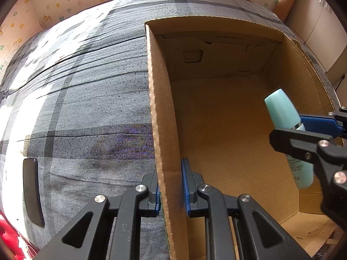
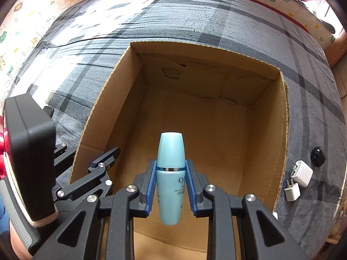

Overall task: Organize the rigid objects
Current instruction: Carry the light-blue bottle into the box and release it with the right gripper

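**Box on the bed, bottle going in over the top**

Biggest thing here is the bed, covered in a grey plaid sheet (image 2: 216, 21) that fills both views. Sitting on it is an open cardboard box (image 2: 269, 117), flaps out of the way, plain brown floor inside with nothing lying on it that I can see.

The left gripper (image 1: 171, 192) is clamped right onto the box's left wall, one blue pad outside and one inside, cardboard pinched between them. From the right wrist view you can see that same gripper (image 2: 102, 162) reaching in at the box's near-left corner.

The right gripper (image 2: 171, 186) is closed on a light blue bottle (image 2: 170, 173), squeezing it about where the cap meets the body. The bottle sits roughly in line with the fingers, cap end pointing away from the camera, and it's held up in the air above the box's interior, not touching the floor. The left view shows it (image 1: 282, 112) over the right side of the box, tilted.

Smaller stuff: outside the box's right wall, on the sheet, two white plug adapters (image 2: 301, 173) (image 2: 291, 191) just beside each other, and a small black object (image 2: 317, 156) near them. On the left of the box there's a flat dark slab (image 1: 32, 190) lying on the sheet, can't tell what it is.
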Demonstrator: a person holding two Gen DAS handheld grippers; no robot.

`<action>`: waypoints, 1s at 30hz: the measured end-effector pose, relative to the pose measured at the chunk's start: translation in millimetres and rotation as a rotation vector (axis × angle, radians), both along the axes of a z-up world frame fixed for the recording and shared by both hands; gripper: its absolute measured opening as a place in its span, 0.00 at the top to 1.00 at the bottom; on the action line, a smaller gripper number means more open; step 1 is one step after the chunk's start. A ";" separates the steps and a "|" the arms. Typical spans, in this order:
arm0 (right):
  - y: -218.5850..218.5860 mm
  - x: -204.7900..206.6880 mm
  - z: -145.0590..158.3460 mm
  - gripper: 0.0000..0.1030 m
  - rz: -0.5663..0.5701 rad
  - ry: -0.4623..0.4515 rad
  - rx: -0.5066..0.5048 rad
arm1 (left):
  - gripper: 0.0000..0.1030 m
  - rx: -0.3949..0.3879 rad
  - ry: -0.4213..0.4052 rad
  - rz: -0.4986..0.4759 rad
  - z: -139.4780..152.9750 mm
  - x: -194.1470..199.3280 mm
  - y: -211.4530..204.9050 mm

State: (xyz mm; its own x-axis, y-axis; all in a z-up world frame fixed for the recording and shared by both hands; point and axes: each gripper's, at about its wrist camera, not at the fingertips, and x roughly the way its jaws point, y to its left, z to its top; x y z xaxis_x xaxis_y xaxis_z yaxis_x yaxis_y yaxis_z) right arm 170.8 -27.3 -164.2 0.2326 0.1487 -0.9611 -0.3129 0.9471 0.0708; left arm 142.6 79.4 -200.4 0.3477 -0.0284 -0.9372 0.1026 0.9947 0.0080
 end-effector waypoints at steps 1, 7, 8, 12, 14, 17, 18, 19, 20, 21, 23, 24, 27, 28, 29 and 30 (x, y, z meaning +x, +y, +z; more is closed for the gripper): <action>1.9 1.9 -4.6 0.74 -0.001 0.011 0.001 | 0.84 0.001 0.000 0.000 -0.1 0.2 -0.2; 10.2 11.7 -30.2 0.74 -0.008 0.069 -0.015 | 0.83 0.003 0.000 0.000 -0.3 0.7 -1.6; 11.5 12.9 -34.0 0.74 -0.008 0.077 -0.019 | 0.83 0.004 0.000 -0.001 -0.2 0.6 -1.6; 15.0 17.2 -48.6 0.73 -0.012 0.102 -0.034 | 0.84 0.014 0.001 -0.002 -0.8 1.4 -3.0; 13.9 19.6 -54.9 0.73 -0.019 0.114 -0.035 | 0.84 0.018 0.000 -0.004 -1.1 1.5 -4.3; 11.9 20.5 -61.7 0.73 -0.027 0.125 -0.038 | 0.84 0.019 0.000 -0.003 -0.6 1.4 -5.6; 11.0 21.1 -63.7 0.73 -0.031 0.128 -0.039 | 0.84 0.022 -0.001 -0.004 -0.5 1.3 -6.1; 9.8 22.8 -65.0 0.73 -0.035 0.131 -0.038 | 0.84 0.025 -0.001 -0.005 -0.6 1.7 -7.7; 8.5 23.1 -65.8 0.73 -0.039 0.133 -0.034 | 0.84 0.027 -0.001 -0.005 -0.5 1.7 -8.1; 10.6 25.3 -66.7 0.73 -0.042 0.134 -0.030 | 0.84 0.027 -0.001 -0.005 -0.4 1.6 -8.5; 9.3 26.5 -65.8 0.73 -0.044 0.132 -0.020 | 0.84 0.027 -0.001 -0.004 -0.2 1.4 -9.0; 7.3 27.5 -65.8 0.73 -0.045 0.129 -0.017 | 0.84 0.027 -0.001 -0.005 -0.4 1.4 -9.1; -0.3 27.3 -61.7 0.64 -0.055 0.115 -0.002 | 0.84 0.030 -0.003 -0.005 -0.3 1.3 -9.9; -0.6 27.8 -57.7 0.52 -0.062 0.106 0.002 | 0.84 0.033 -0.004 -0.006 -0.2 1.1 -10.3; -2.2 28.1 -54.1 0.45 -0.070 0.091 0.004 | 0.84 0.033 -0.005 -0.006 -0.2 0.5 -10.8; -3.8 28.2 -50.7 0.45 -0.075 0.078 0.006 | 0.84 0.034 -0.004 -0.006 -0.3 0.6 -11.6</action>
